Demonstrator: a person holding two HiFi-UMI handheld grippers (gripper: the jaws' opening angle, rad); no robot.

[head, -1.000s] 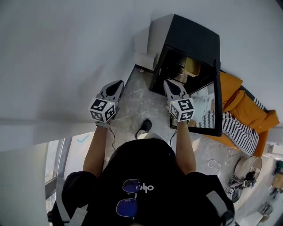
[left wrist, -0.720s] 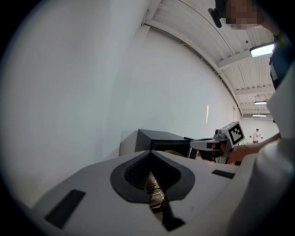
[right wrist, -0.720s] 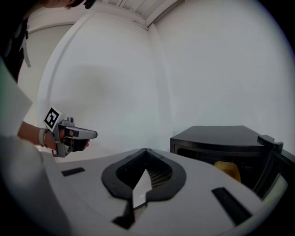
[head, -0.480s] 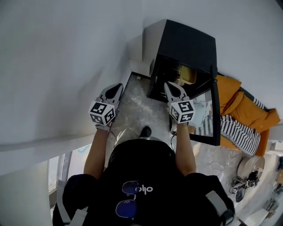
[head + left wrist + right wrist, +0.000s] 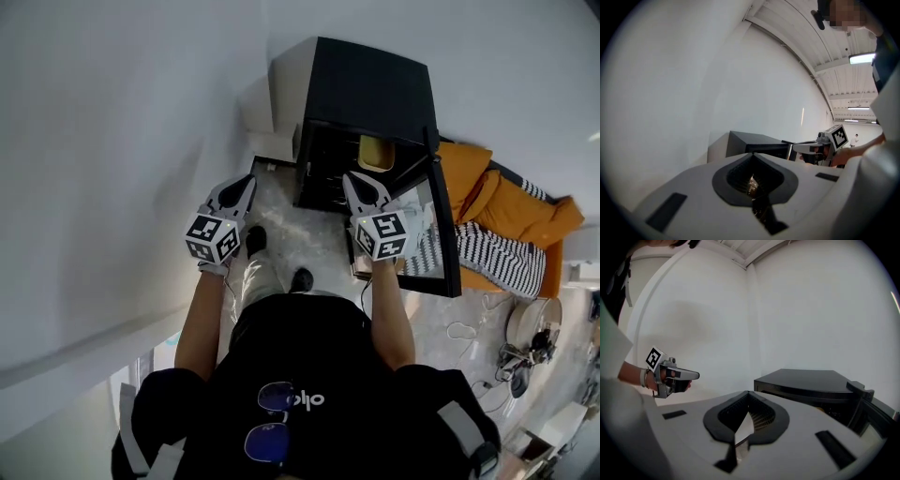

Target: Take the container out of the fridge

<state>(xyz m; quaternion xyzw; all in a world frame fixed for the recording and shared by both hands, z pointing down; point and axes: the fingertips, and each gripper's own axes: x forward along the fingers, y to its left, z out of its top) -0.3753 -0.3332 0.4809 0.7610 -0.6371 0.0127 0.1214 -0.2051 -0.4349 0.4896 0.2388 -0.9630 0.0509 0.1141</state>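
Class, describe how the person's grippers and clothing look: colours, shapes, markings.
The left gripper and right gripper match: pale grey shells, black pointed jaws, each with a white cube bearing black square markers. The person wears a black short-sleeved top.

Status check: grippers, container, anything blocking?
Shut and empty: left gripper, right gripper, both short of the fridge. Yellow container inside, untouched. Door open, nothing seen in the way.

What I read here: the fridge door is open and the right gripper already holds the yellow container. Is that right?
Not quite. The fridge door is open, but the yellow container sits inside the fridge. The right gripper is shut and empty in front of it, as the head view and the right gripper view show.
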